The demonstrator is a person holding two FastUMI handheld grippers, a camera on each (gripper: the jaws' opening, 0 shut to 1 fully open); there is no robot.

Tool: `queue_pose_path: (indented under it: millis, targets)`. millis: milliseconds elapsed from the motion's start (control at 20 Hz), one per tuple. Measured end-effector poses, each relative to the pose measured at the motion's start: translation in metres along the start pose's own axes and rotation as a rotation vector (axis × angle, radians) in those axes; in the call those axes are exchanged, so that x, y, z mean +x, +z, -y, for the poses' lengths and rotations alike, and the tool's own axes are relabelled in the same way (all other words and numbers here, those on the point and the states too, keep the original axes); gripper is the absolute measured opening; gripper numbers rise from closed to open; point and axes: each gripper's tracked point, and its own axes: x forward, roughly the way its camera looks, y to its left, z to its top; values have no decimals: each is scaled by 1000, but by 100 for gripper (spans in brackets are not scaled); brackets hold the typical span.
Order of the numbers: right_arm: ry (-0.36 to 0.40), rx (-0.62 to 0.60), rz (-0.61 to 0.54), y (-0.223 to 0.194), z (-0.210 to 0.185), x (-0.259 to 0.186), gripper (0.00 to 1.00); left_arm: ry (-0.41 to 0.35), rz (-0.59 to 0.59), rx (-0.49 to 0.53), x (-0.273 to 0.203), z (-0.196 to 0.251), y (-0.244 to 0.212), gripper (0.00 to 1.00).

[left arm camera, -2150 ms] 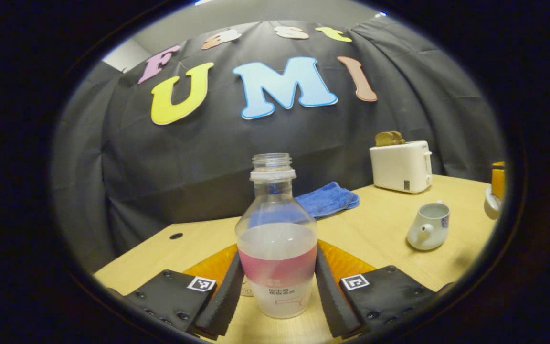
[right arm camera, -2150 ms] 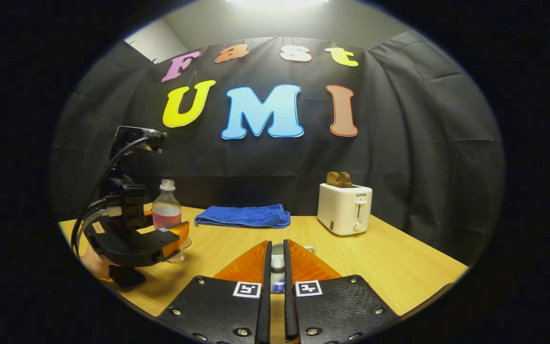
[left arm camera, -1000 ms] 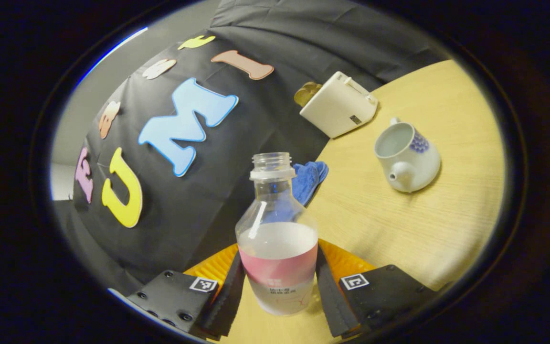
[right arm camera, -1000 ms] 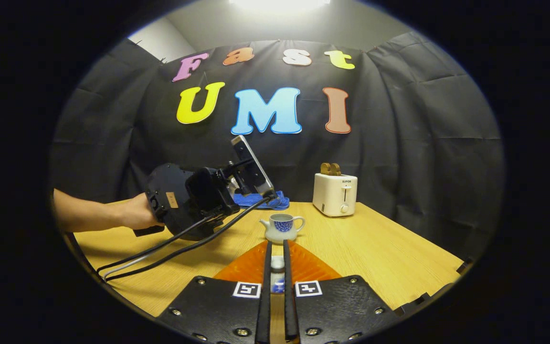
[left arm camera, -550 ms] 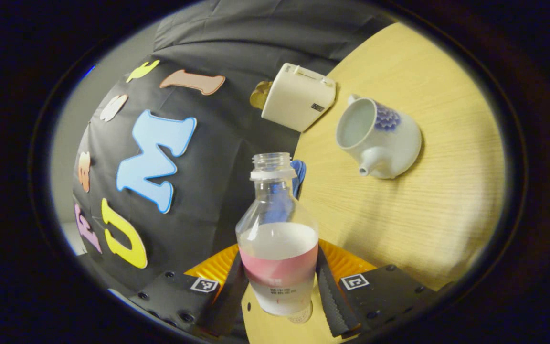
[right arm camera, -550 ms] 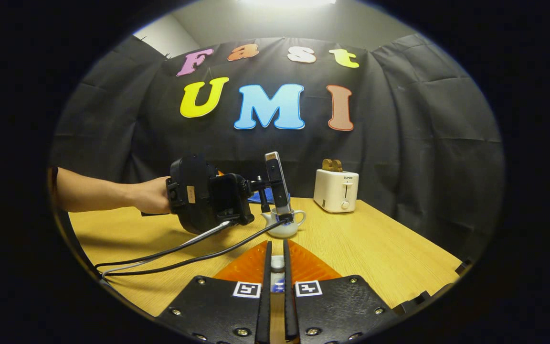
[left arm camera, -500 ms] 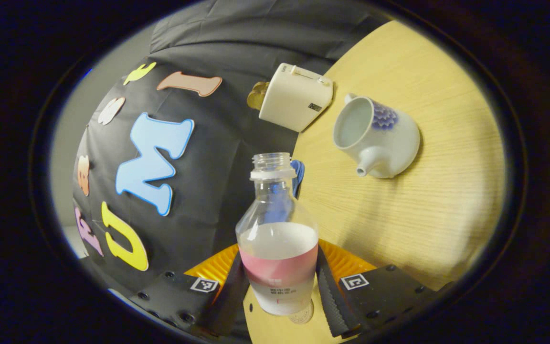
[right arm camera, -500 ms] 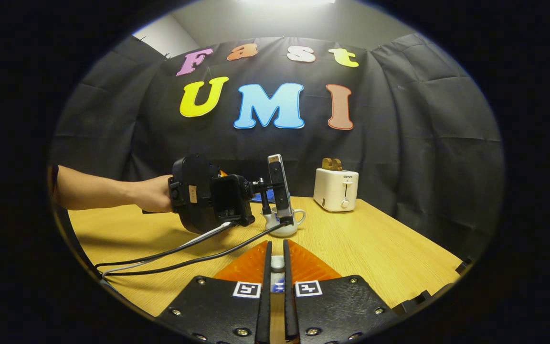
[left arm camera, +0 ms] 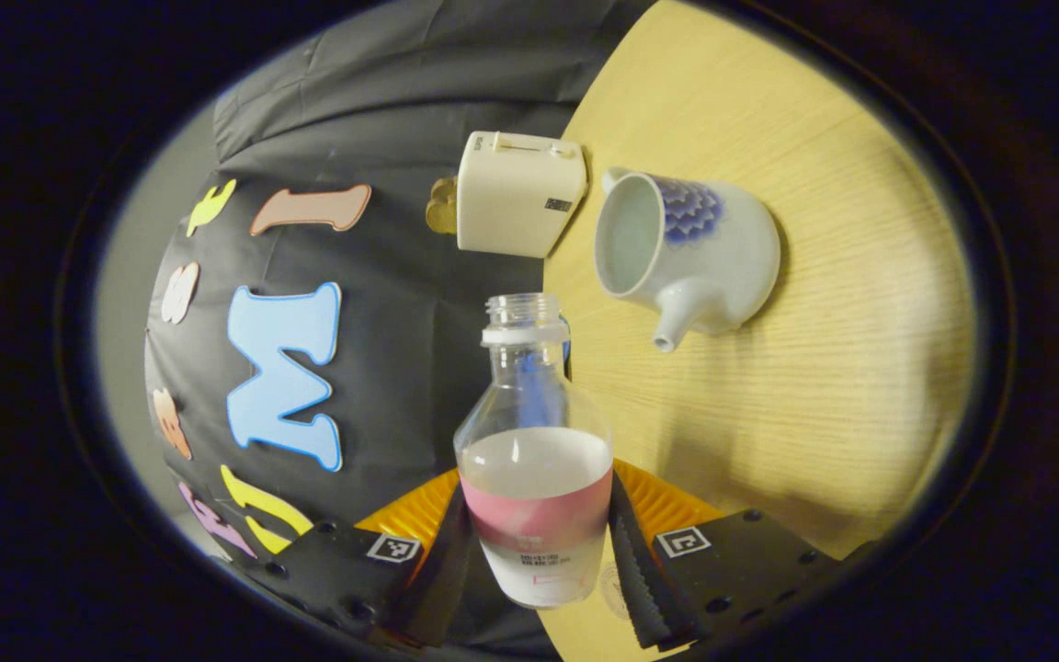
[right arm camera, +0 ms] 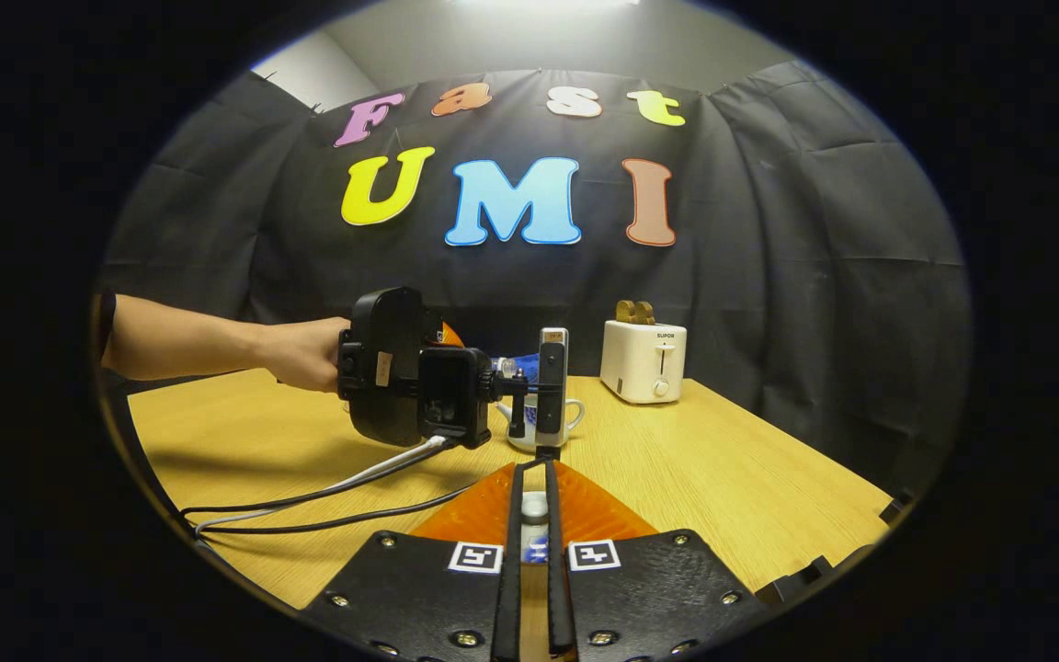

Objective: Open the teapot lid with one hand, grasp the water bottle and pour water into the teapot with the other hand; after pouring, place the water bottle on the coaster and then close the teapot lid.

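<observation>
Fingers of your left gripper (left arm camera: 537, 552) clamp the open water bottle (left arm camera: 532, 460), tipped sideways; the lidless teapot (left arm camera: 684, 253) sits at one o'clock beyond its mouth. Your right gripper (right arm camera: 530, 533) pinches the teapot lid (right arm camera: 534, 507), teapot at twelve.

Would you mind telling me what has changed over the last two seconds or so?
The left gripper lifted the water bottle off the table, carried it to the open teapot and tipped it sideways. The right gripper stays shut on the teapot lid; toaster unmoved.
</observation>
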Motion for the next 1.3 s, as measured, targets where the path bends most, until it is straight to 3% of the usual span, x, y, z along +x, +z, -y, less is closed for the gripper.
queue_pose_path:
  millis: [1050,1100,1150,1300]
  targets:
    - [-7,0,26,8,5,-2,12,2,-15,340,3,-26,19,85]
    - [-8,1,27,8,4,-2,12,10,-12,350,3,-29,20,78]
    - [-9,-2,30,9,5,-1,12,6,-16,363,4,-28,20,85]
    - [-10,-9,35,11,4,-3,12,7,-19,400,4,-29,22,85]
